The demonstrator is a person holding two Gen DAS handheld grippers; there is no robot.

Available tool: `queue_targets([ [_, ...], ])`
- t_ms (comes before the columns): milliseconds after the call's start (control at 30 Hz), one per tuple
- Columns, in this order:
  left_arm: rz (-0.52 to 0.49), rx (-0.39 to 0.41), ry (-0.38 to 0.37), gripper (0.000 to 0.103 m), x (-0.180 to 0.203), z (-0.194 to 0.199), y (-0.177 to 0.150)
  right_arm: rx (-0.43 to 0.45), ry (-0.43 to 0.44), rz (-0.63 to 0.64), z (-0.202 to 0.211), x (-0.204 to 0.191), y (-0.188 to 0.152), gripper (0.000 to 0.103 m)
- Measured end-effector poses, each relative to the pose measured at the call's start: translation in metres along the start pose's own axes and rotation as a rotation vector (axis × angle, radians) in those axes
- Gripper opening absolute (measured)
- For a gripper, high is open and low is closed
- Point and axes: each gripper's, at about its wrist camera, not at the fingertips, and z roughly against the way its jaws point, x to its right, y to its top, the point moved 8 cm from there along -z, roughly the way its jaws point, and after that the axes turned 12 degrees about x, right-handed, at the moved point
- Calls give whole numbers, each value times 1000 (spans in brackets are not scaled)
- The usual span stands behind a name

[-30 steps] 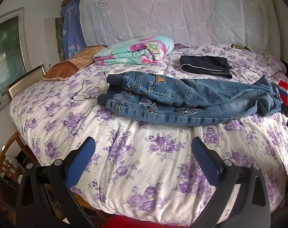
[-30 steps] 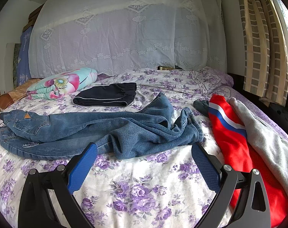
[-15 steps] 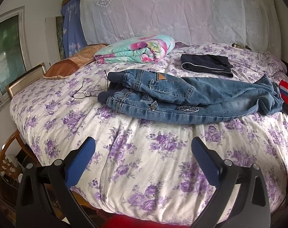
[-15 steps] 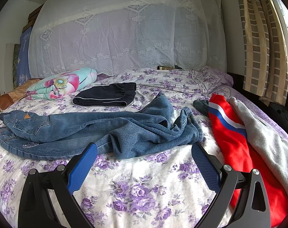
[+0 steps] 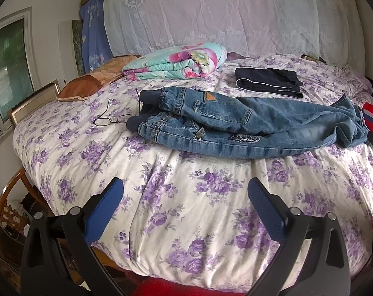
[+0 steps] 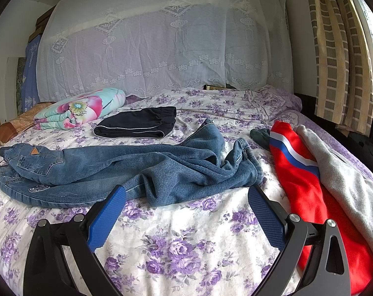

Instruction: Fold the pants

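Floral bedspread [image 5: 186, 197], rumpled jeans [image 5: 235, 125] apparently just beyond both grippers' spread, empty jaws.

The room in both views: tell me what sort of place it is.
Most likely a home bedroom. A bed with a purple-flowered bedspread fills both views, a folded floral quilt and a brown pillow lie near its head, and a checked curtain hangs at a window.

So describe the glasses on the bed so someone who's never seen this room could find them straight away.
Start at the bed with the purple-flowered cover and find the blue jeans lying across it. Just off their waistband end, toward the window side, lie the glasses. They are the only thin dark wire thing there; everything around them is cloth.
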Motion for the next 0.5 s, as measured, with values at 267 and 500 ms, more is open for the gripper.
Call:
queue_targets([
  [267, -3, -9, 2, 98, -3, -5, -8, -51, 38, -40, -3, 2, -10, 100],
  [500, -7, -72, -38, 98, -1, -29, -16, -181, 104, -153, -15, 8, -27, 100],
])
